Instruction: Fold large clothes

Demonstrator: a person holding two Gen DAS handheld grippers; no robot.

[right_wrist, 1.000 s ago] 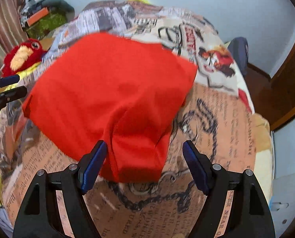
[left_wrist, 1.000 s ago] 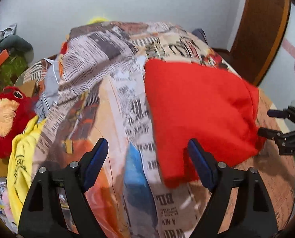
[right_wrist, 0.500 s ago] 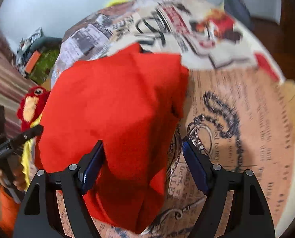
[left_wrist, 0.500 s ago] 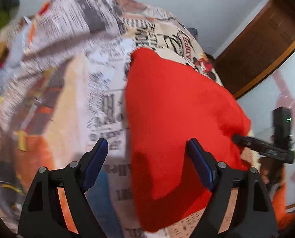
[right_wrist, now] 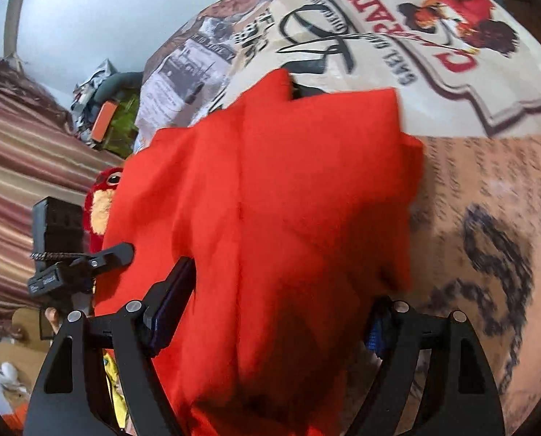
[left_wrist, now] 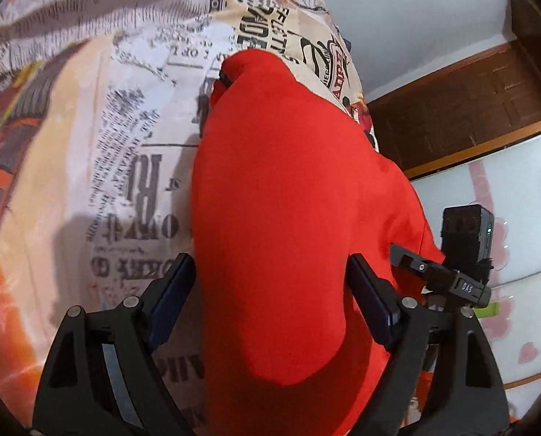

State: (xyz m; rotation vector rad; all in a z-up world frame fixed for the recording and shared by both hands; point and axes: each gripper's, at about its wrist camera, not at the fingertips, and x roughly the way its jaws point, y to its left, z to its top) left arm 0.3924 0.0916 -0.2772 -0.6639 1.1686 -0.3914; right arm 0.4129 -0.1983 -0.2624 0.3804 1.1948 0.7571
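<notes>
we see a red garment (left_wrist: 288,200) lying folded on a bed cover printed with newspaper text (left_wrist: 132,167), near the cover's right side in the left wrist view. the left gripper (left_wrist: 270,298) hangs over the garment's near end with its jaws spread wide; red cloth fills the gap, but the blue pads (left_wrist: 172,298) do not seem to press it. the right gripper (right_wrist: 274,312) also stands spread over the same red garment (right_wrist: 270,200); its right pad is half hidden by cloth, so contact there is hard to judge. a red plush toy (right_wrist: 101,200) sits at the garment's far left edge, beside a striped curtain (right_wrist: 23,167).
</notes>
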